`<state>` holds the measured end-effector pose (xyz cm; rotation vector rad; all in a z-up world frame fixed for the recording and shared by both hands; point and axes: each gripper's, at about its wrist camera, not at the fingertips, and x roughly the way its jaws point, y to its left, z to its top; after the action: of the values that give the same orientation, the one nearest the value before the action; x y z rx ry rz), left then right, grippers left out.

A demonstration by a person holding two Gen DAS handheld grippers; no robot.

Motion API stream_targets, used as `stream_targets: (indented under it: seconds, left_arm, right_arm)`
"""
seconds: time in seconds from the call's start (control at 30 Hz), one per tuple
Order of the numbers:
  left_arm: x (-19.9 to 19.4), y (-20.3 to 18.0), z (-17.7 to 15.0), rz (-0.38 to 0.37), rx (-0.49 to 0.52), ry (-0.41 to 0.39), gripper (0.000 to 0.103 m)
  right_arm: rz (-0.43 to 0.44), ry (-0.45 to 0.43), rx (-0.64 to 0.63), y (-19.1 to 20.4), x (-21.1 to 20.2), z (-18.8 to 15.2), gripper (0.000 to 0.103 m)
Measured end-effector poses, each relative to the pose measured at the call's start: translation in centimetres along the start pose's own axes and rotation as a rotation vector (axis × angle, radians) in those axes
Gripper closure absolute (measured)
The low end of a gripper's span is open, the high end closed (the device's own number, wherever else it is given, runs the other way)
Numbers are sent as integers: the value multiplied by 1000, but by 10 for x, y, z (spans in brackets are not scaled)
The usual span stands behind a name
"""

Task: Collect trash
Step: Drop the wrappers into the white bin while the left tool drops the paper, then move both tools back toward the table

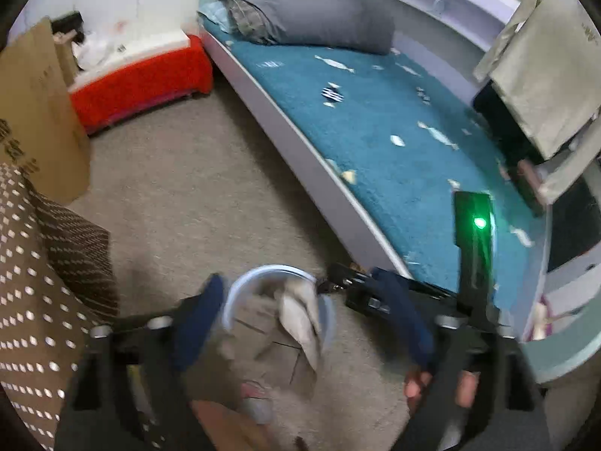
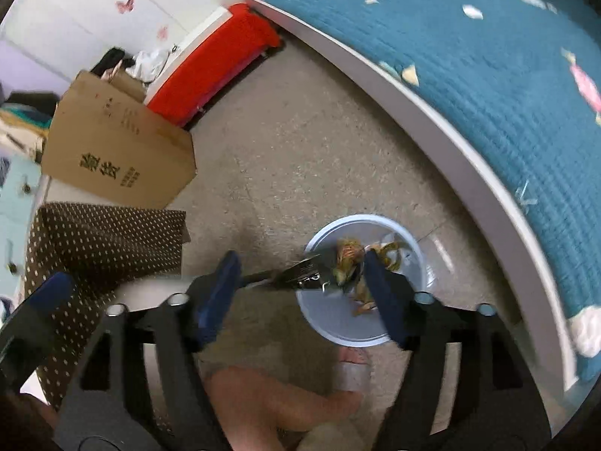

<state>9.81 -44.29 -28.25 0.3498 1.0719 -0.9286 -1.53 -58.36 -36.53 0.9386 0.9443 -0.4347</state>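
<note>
since both grippers hang over the bin by the bed, left gripper and right gripper have jaws wide, gripping nothing. trash sits in the bin; more scraps remain on the bed.

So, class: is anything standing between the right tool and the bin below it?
Nothing visible does. The right tool hangs open directly over the light blue bin, where wrappers already lie; only bare floor surrounds it.
</note>
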Motion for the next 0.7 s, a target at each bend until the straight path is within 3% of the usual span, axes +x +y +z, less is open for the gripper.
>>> stream_targets:
  seconds: [0.13, 0.43, 0.7]
  left_arm:
    - [-5, 7, 2, 8, -24, -4, 13]
    - [-54, 3, 2, 29, -6, -136, 10]
    - [-131, 7, -4, 102, 30, -314, 8]
  right_arm:
    - [-10, -5, 49, -11, 0, -4, 6]
    - [-69, -96, 32, -1, -41, -6, 6]
    - [-61, -238, -71, 54, -105, -8, 6]
